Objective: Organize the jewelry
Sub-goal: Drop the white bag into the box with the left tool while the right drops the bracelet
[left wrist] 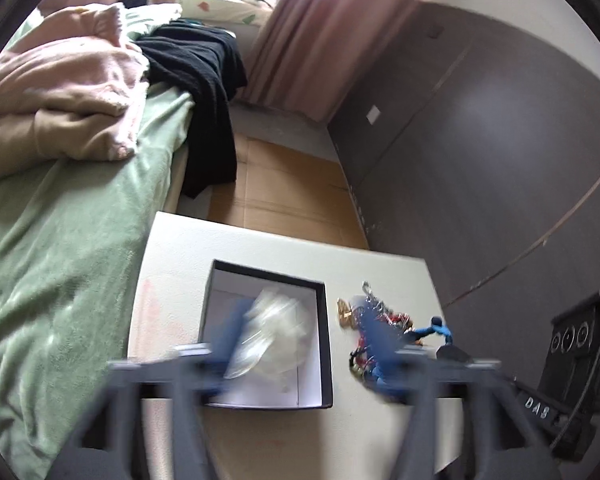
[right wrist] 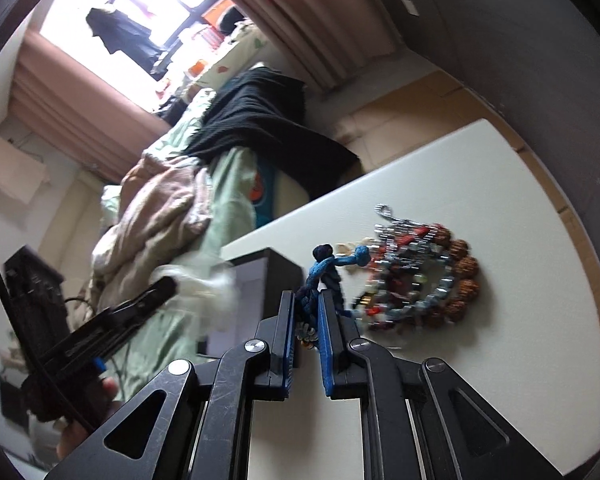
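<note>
A black box with a white inside [left wrist: 324,344] stands on the white table [left wrist: 260,252]. A clear plastic bag [left wrist: 272,328], blurred, hangs over the box beside my left gripper [left wrist: 300,344], whose jaws stand wide apart. A pile of beaded bracelets [left wrist: 372,320] lies right of the box; it also shows in the right wrist view [right wrist: 420,276]. My right gripper [right wrist: 306,308] is shut on a blue braided cord bracelet [right wrist: 324,268] and holds it at the pile's left edge, next to the box [right wrist: 280,276].
A bed with a green blanket [left wrist: 60,240], pink bedding and a black garment [left wrist: 204,80] lies left of the table. A dark wardrobe wall [left wrist: 480,140] stands on the right. Wooden floor [left wrist: 284,192] shows beyond the table.
</note>
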The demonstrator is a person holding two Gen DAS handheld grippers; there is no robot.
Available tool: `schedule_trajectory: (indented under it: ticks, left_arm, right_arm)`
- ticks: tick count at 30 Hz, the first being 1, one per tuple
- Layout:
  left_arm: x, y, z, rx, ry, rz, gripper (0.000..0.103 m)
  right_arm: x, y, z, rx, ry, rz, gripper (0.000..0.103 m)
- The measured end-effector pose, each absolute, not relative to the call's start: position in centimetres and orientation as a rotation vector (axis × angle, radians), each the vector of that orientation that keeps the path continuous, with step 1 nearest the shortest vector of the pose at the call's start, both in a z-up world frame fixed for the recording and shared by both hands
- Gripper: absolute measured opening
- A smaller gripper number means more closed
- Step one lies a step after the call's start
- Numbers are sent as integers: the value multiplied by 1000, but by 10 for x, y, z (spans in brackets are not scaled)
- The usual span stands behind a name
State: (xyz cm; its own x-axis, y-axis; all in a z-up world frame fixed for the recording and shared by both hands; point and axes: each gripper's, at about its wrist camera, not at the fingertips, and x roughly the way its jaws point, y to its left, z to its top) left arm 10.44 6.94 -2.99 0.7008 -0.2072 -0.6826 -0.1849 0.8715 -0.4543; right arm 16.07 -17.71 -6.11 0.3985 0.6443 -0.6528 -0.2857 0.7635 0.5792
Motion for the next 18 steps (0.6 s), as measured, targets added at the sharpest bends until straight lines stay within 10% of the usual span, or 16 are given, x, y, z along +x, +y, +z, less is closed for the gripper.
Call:
schedule_trajectory:
  ticks: [14, 18]
  left_arm:
    - [89, 104, -18, -573, 723, 96, 82]
    - [91, 105, -21, -572, 730, 100, 82]
  right_arm:
    - [161, -109, -48, 448, 940, 823, 14]
    - [166, -103, -59, 400, 995, 759, 70]
